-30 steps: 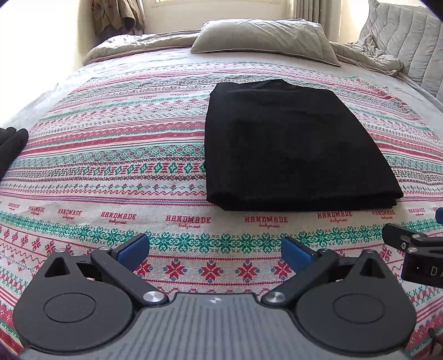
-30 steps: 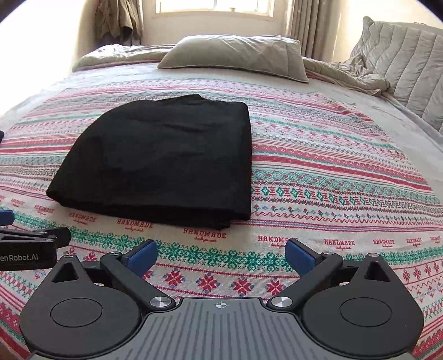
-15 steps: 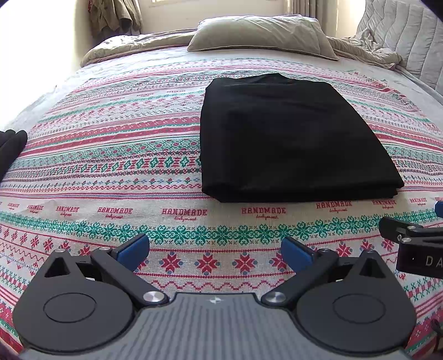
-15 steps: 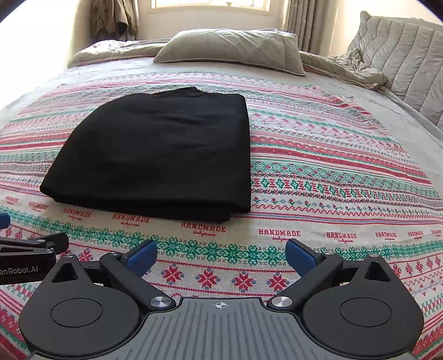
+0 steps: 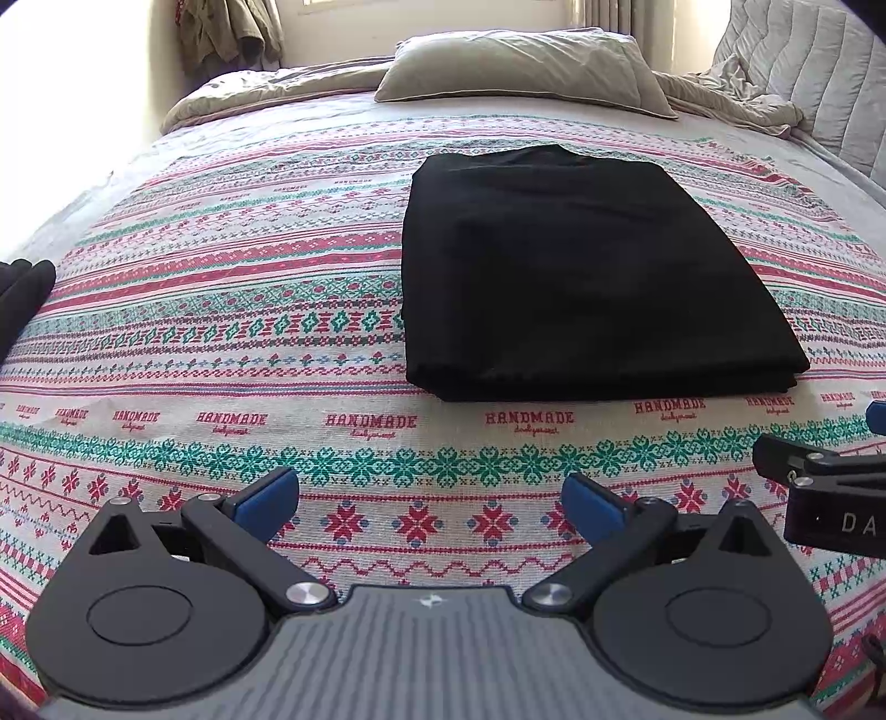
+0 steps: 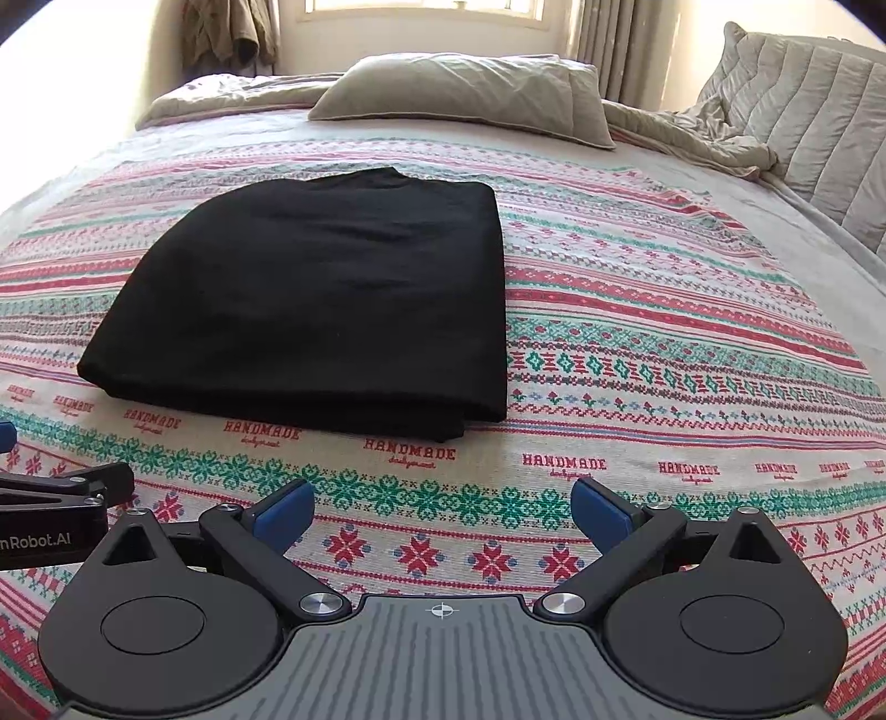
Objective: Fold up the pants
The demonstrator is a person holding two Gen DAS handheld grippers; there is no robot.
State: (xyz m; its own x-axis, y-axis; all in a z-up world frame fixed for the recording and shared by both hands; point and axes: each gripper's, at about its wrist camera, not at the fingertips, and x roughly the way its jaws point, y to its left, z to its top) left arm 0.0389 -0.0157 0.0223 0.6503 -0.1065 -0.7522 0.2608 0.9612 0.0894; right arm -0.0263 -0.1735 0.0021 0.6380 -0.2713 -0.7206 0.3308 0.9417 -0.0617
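The black pants [image 5: 570, 277] lie folded into a flat rectangle on the patterned bedspread [image 5: 221, 310]; the right wrist view shows the same pants [image 6: 326, 293] left of centre. My left gripper [image 5: 431, 498] hovers open over the bedspread, short of the fold's near edge, with nothing between its blue pads. My right gripper [image 6: 442, 507] is open too and holds nothing, near the pants' near right corner. Each gripper shows at the other view's edge: the right gripper [image 5: 830, 482] and the left gripper [image 6: 61, 498].
A grey pillow [image 5: 526, 66] and a rumpled duvet [image 6: 703, 133] lie at the head of the bed. A quilted cushion [image 6: 808, 111] stands at the right. Clothes [image 6: 232, 33] hang in the far left corner. Something dark [image 5: 22, 299] sits at the bed's left edge.
Both grippers have drawn back slightly and lifted, so the folded pants sit a little farther up in both views. The pants have not moved.
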